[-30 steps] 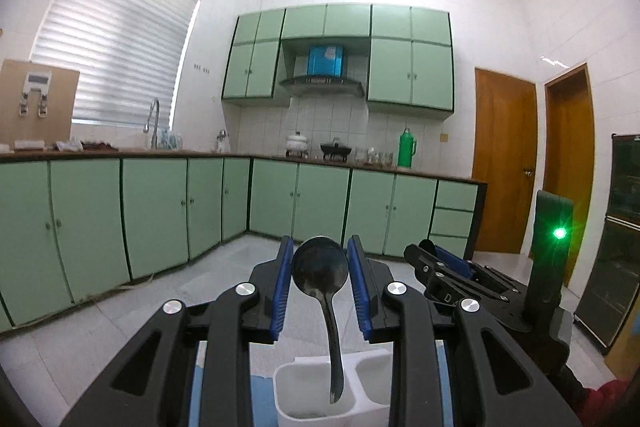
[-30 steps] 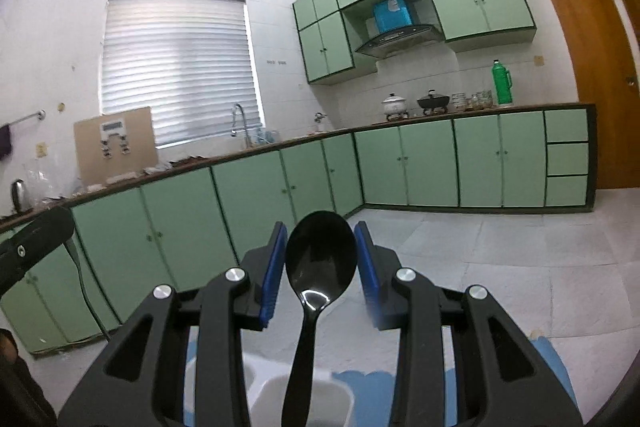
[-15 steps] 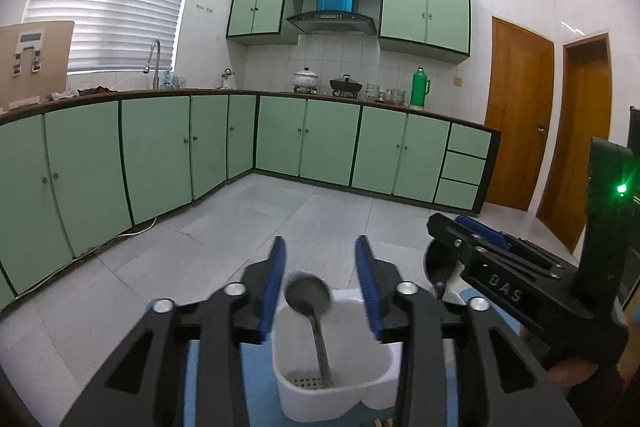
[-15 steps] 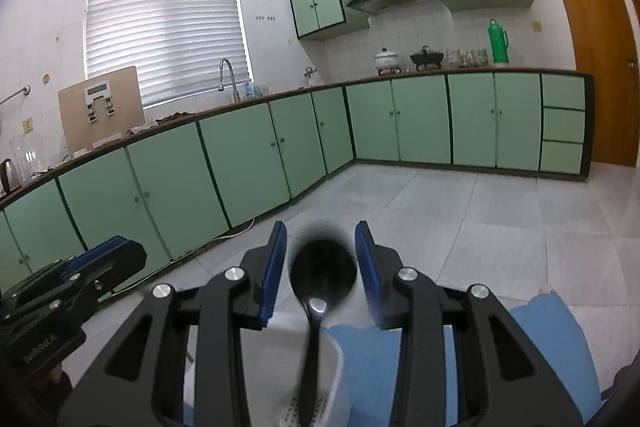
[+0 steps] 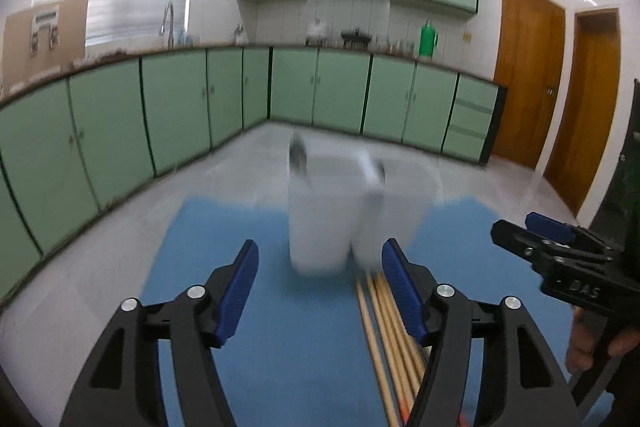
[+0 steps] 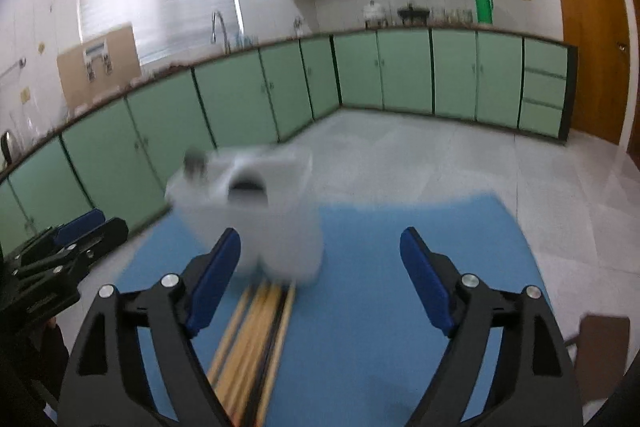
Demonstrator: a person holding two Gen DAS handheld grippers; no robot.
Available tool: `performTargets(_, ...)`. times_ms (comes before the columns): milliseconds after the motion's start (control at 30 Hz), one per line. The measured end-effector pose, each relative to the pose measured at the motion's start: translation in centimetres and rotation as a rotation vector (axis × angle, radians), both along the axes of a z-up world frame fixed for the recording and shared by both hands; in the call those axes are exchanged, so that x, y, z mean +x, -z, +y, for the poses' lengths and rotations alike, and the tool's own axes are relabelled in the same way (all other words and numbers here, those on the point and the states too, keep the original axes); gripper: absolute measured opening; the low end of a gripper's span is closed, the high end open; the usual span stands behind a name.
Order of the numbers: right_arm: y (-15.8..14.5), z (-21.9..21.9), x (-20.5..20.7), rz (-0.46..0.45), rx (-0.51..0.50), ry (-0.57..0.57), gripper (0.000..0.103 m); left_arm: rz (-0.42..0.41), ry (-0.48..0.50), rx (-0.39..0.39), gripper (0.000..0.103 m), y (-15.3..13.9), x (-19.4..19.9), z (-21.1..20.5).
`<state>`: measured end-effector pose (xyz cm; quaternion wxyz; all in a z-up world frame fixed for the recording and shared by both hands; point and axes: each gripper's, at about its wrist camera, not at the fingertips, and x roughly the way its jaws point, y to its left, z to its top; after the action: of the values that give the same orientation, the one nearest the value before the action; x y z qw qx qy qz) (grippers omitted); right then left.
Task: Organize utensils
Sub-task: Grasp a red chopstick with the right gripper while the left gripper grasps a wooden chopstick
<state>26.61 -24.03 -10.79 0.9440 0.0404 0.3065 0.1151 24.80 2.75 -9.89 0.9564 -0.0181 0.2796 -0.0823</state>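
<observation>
Two spoons (image 5: pixel 298 157) already stand in the white holder (image 5: pixel 352 211) ahead of both tongs, left tongs (image 5: pixel 320 291) and right tongs (image 6: pixel 320 283), whose jaws have just been opening and grip nothing, while the chopsticks (image 5: pixel 384 331) below them remain unsorted

You have a plain blue mat (image 5: pixel 280 327) under everything, with a white utensil holder (image 5: pixel 352 211) standing on it, blurred; dark spoon heads (image 6: pixel 246 185) show at its rim. Your chopsticks (image 5: pixel 390 339) are pale tan wood, some with dark lengths in the right wrist view. Both your grippers, left (image 5: pixel 320 289) and right (image 6: pixel 320 279), are black with blue pads (image 6: pixel 426 283) and silver bolts. Behind them you see mint-green cabinets (image 5: pixel 192 99), white tiled walls, orange-brown doors (image 5: pixel 524 75)
</observation>
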Motion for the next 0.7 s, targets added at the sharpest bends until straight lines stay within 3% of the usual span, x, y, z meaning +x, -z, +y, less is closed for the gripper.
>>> performTargets(133, 2.3, 0.6, -4.2, 0.065, -0.055, 0.0, 0.08, 0.073, -0.014, 0.047, 0.063, 3.1, -3.8, -0.5)
performTargets(200, 3.5, 0.8, -6.2, 0.085, -0.062, 0.013, 0.076, 0.106, -0.021, 0.035, 0.063, 4.2, -5.1, -0.5)
performTargets(333, 5.1, 1.5, -8.9, 0.086, -0.063, 0.019, 0.07, 0.099, -0.009, 0.055, 0.063, 5.8, -7.5, -1.1)
performTargets(533, 7.0, 2.7, -10.3, 0.172, -0.072, -0.027, 0.06, 0.177, 0.006, 0.056, 0.063, 7.4, -8.5, -1.2)
performTargets(700, 7.8, 3.1, -10.4, 0.24, -0.096, -0.067, 0.05, 0.196, 0.002, 0.06, 0.063, 7.6, -9.1, -1.2)
